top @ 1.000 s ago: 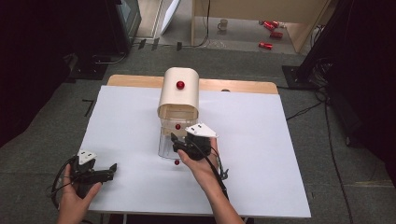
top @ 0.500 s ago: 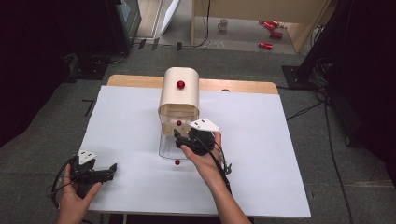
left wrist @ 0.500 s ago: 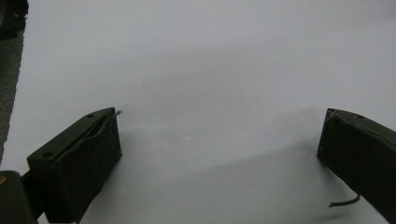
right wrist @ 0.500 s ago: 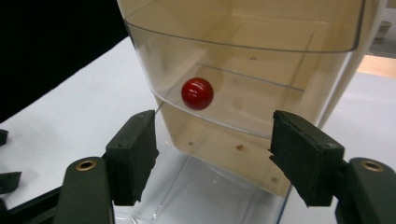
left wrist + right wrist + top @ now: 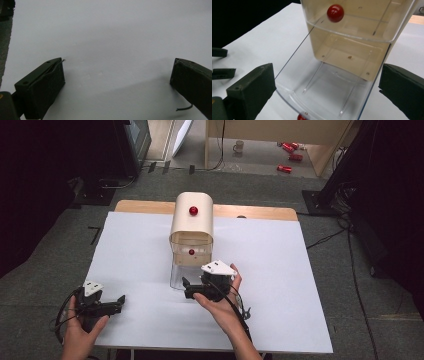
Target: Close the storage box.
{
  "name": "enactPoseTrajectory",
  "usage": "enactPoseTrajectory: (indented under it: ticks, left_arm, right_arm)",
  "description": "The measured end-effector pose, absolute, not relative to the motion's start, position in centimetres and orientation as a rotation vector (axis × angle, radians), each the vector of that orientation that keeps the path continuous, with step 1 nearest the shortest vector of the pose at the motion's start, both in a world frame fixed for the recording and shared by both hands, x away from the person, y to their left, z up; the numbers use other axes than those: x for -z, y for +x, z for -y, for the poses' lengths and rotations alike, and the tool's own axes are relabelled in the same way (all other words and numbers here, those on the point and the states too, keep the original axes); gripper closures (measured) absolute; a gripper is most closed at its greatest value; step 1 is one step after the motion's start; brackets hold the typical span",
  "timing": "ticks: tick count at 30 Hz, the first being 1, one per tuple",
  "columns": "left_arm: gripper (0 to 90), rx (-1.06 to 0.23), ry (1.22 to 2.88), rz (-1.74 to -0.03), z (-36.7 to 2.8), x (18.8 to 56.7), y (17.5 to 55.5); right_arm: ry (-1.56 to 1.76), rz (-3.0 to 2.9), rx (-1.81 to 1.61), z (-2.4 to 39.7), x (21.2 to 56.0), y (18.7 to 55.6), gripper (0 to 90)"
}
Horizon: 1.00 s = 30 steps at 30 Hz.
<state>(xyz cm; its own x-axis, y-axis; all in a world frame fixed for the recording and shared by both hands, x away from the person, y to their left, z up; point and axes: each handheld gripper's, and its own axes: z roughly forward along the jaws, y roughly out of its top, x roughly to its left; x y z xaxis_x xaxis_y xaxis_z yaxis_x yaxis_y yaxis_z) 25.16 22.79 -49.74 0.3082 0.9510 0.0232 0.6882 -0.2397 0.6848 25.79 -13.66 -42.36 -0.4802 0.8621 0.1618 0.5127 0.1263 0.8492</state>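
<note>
Right tongs sit wide open right at the clear drawer sticking out the box's front, knob just below btwn the jaws. Left tongs also open, well off to the box's left w/ nothing in them, so right hand's way nearer imo.

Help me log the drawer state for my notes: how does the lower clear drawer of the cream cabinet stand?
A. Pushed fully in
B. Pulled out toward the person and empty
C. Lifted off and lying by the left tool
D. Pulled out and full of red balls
B: the clear drawer juts out from the cream cabinet toward the right tool, with nothing inside it.
</note>
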Motion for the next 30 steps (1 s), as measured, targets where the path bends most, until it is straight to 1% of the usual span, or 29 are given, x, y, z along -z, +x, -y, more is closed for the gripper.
enactPoseTrajectory:
  ticks: [13, 19, 30]
  left_arm:
    - [0.0, -0.601, 2.011, -1.448, -22.8, 49.7, 25.2]
    - [0.0, -0.601, 2.011, -1.448, -22.8, 49.7, 25.2]
    - [0.0, -0.601, 2.011, -1.448, -22.8, 49.7, 25.2]
  right_arm:
    - [1.307, -2.049, -1.289, 13.5, 43.5, 23.0, 0.0]
    - [1.296, -2.092, -1.259, 13.3, 45.1, 21.7, 0.0]
    - [1.332, -2.118, -1.224, 12.7, 47.2, 20.5, 0.0]
